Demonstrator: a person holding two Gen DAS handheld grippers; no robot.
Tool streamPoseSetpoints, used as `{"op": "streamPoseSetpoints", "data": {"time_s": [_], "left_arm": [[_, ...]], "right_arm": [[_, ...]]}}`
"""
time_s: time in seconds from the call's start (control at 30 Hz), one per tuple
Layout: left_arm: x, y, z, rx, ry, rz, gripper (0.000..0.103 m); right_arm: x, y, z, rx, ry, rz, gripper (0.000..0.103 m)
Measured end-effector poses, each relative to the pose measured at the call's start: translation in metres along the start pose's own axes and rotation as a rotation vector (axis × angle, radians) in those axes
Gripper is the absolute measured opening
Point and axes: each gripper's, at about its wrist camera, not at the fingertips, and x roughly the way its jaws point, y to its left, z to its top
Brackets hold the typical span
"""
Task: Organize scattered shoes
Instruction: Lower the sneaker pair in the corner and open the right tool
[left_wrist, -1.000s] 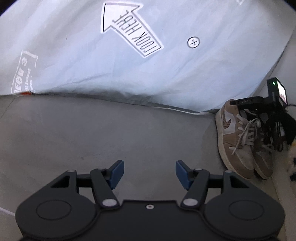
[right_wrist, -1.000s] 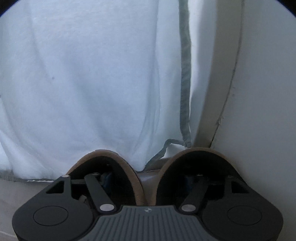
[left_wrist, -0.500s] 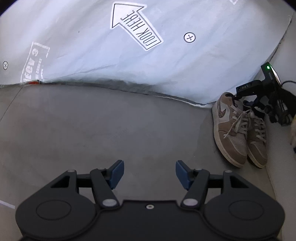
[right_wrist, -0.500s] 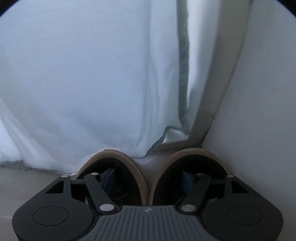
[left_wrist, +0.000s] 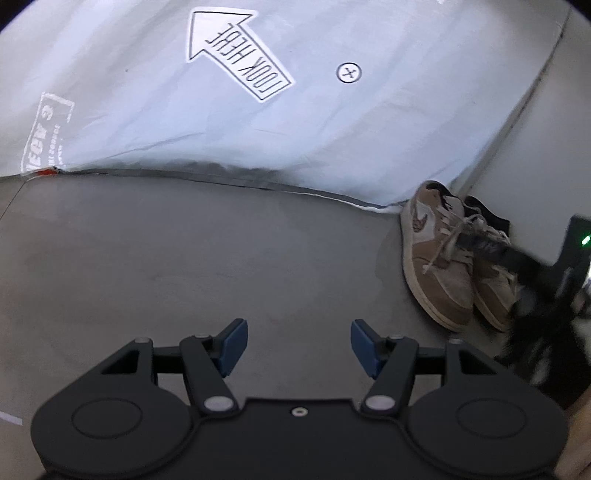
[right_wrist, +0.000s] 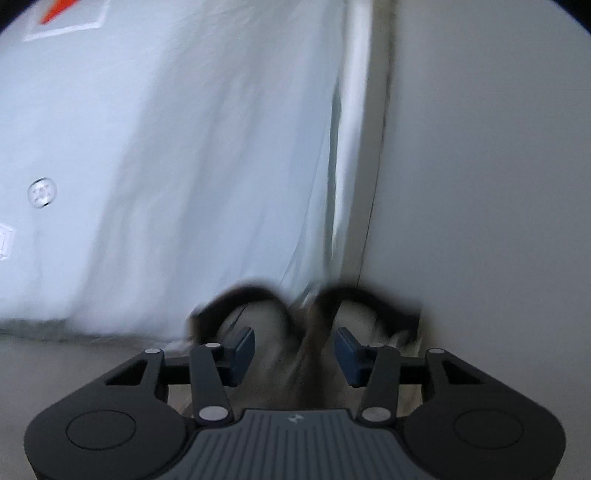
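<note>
The right gripper (right_wrist: 294, 349) has pulled back from the pair of tan suede sneakers (left_wrist: 448, 258). A moment ago its fingers were sunk into the two shoe openings — one pad in each collar. Now, in the right wrist view, both blue pads (right_wrist: 243, 345) hang clear above the blurred collars at about 12 o'clock from the gripper body. The jaws are closing as it backs off, with nothing pressed between them; the inner walls of the two shoes sit below the gap, not in it. The blur fits a quick retreat.

In the left wrist view the sneakers stand side by side at 3 o'clock, heels toward the corner where the pale printed sheet (left_wrist: 332, 122) meets the white wall (left_wrist: 546, 147), toes pointing toward the camera. The dark smear at their right edge is the withdrawing right gripper.

The left gripper (left_wrist: 298, 345) has barely stirred: jaws apart, empty, over bare grey floor (left_wrist: 184, 258).

By my reading this pair is placed, the release done. No other shoe shows in either view — whether more remain scattered, I cannot tell.
</note>
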Motion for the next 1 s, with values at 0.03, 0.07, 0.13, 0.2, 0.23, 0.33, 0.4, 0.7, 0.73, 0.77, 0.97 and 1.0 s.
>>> {"op": "streamPoseSetpoints", "data": {"time_s": [0.03,0.07,0.13,0.2,0.23,0.33,0.4,0.7,0.73,0.77,0.97,1.0], "left_arm": [[-0.001,0.0,-0.002,0.002,0.002,0.0,0.063],[-0.003,0.0,-0.004,0.004,0.004,0.0,0.063],[-0.004,0.003,-0.007,0.002,0.009,0.004,0.063],[-0.006,0.006,-0.01,-0.004,0.017,0.012,0.063],[-0.006,0.008,-0.011,-0.005,0.019,0.014,0.063],[-0.007,0.012,-0.012,-0.016,0.019,0.023,0.063],[-0.008,0.014,-0.011,-0.016,0.013,0.029,0.063],[-0.026,0.022,-0.006,-0.017,-0.031,0.044,0.063],[-0.029,0.024,-0.006,-0.021,-0.039,0.046,0.063],[-0.032,0.025,-0.005,-0.026,-0.045,0.047,0.063],[-0.063,0.029,-0.006,-0.051,-0.111,0.042,0.063],[-0.069,0.029,-0.006,-0.053,-0.122,0.04,0.063]], "right_arm": [[-0.002,0.002,-0.009,0.029,0.005,0.002,0.051],[-0.004,0.006,-0.02,0.058,-0.005,-0.011,0.052],[-0.005,0.018,-0.036,0.044,-0.038,-0.013,0.061],[-0.004,0.027,-0.04,-0.008,-0.041,-0.035,0.065],[-0.004,0.03,-0.041,-0.033,-0.042,-0.051,0.065],[0.0,0.027,-0.043,-0.051,-0.041,-0.058,0.065],[0.002,0.023,-0.041,-0.068,-0.036,-0.053,0.064],[0.002,0.016,-0.043,-0.025,-0.017,-0.089,0.061],[0.004,0.012,-0.043,-0.006,-0.011,-0.088,0.061],[0.004,0.012,-0.042,0.0,-0.002,-0.085,0.061],[-0.029,0.011,-0.03,0.001,0.0,-0.083,0.055],[-0.041,0.009,-0.028,0.015,-0.005,-0.074,0.055]]}}
